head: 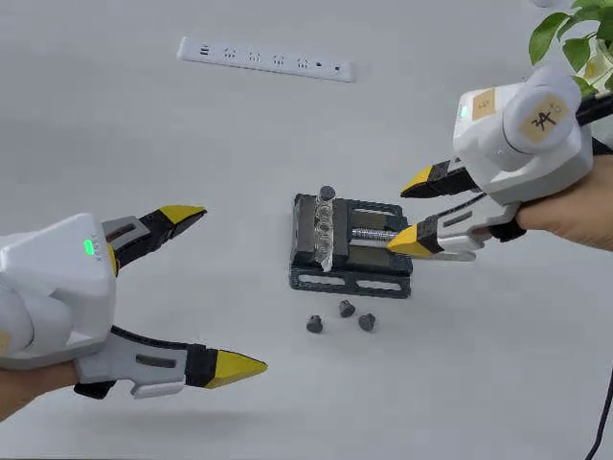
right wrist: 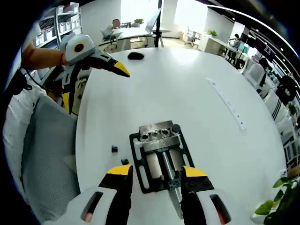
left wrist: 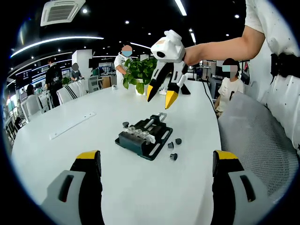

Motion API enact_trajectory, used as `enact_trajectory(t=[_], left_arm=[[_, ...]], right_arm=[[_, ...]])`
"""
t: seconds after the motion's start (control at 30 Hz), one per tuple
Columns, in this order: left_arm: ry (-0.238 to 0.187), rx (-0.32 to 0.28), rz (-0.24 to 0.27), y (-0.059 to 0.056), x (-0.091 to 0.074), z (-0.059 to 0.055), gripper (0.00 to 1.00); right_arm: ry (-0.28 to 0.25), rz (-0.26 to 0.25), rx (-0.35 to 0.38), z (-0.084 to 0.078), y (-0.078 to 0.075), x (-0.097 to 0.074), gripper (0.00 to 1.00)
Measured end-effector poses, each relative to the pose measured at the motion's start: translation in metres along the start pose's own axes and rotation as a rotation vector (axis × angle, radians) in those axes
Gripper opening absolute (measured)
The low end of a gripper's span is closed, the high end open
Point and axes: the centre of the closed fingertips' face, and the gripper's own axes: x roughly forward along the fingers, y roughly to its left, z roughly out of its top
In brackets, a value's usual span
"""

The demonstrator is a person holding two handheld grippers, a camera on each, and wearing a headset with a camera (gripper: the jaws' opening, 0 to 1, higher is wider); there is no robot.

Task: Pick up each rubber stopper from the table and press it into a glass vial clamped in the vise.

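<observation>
A black vise stands mid-table and clamps a row of glass vials. The end vial carries a dark stopper. Three loose rubber stoppers lie on the table in front of the vise. My right gripper hovers open over the vise's screw end, holding nothing. At the lower left, well away from the vise, my left gripper is open wide and empty.
A white power strip lies at the far side of the white table. A potted plant stands at the far right corner. A grey chair sits by the near edge.
</observation>
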Motion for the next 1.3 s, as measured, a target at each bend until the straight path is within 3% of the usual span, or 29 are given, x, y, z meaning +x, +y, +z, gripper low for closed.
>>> enact_trajectory(t=[0.5,1.3], left_arm=[[0.017,0.019,-0.013,-0.014,0.003,0.01,0.99],[0.029,0.019,-0.028,-0.02,0.003,0.007,0.99]], right_arm=[[-0.03,-0.009,0.077,-0.033,0.038,0.001,0.38],[-0.06,-0.001,0.162,-0.053,0.081,0.02,0.34]])
